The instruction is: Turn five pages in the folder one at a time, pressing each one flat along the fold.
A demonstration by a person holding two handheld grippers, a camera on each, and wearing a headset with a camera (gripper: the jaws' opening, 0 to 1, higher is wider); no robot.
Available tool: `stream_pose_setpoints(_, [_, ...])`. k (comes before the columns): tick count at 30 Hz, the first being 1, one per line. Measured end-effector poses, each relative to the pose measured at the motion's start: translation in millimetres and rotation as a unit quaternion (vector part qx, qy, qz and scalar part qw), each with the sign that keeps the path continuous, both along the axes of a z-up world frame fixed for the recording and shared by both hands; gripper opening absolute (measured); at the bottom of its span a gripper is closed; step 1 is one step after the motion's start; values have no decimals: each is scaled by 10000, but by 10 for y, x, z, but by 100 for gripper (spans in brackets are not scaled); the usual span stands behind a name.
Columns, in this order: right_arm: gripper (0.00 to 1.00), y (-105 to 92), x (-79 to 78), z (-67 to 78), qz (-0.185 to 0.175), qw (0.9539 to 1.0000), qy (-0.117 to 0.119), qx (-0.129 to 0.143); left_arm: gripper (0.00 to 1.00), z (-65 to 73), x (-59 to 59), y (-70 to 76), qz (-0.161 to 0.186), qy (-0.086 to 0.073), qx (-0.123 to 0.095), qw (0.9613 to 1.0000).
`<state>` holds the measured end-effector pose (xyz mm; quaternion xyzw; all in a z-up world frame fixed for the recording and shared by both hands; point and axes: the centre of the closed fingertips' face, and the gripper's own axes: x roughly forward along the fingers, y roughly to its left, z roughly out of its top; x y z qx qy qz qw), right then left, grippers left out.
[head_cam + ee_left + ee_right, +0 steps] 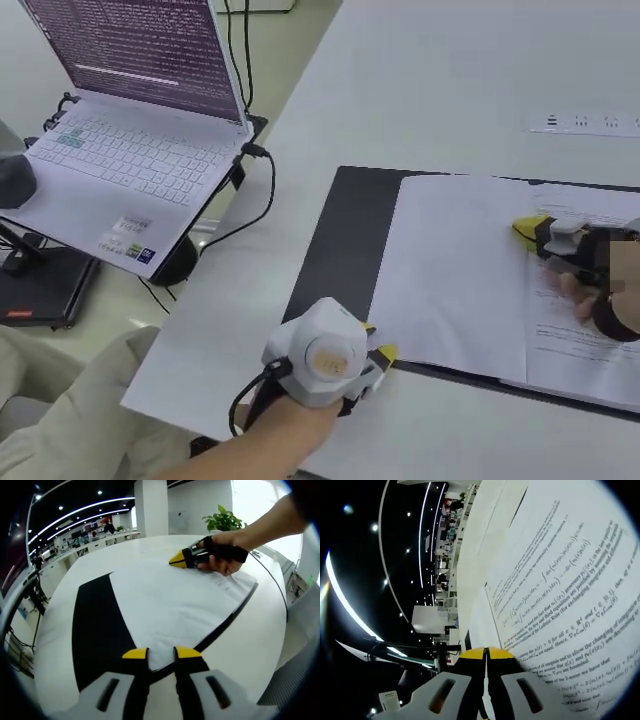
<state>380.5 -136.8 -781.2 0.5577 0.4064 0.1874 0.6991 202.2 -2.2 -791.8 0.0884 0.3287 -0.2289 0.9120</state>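
The folder (340, 240) lies open on the counter (450, 80). My left tool (161, 653), jaws slightly apart and empty, sits at the page's (450, 270) 7 o'clock corner. My right tool (486, 652), closed, rests by the fold at 3 o'clock. Paper looks light and floppy, so I'd pinch a corner.

The folder (340, 240) lies open on the bench (450, 80), with the laptop (130, 150) to its left and a socket strip (585, 123) behind it. The left tongs (383, 354) sit at its near edge, and the right tongs (527, 230) rest on the right page (575, 350).
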Motion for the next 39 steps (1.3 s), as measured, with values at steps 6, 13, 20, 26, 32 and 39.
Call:
stream_pose_setpoints(6, [0,9,-143,7,6,10000,6,78,18,-4,3,7,7,15,1,10000])
stream_pose_setpoints(13, [0,29,-353,2,285,9994,81,174,18,2,-1,12,-7,5,5,10000])
stream_pose_setpoints(20, [0,65,-644,-28,472,9987,97,151,18,21,-9,2,-17,-13,1,10000])
stream_pose_setpoints(26, [0,97,-905,2,617,9978,118,195,18,26,-6,-9,-17,-37,-14,10000])
stream_pose_setpoints(32, [0,97,-1105,-14,721,9971,156,174,18,29,-2,-16,-16,-55,-27,10000])
stream_pose_setpoints(39, [0,92,-1282,-32,854,9961,184,145,18,30,3,-21,-5,-61,-39,10000])
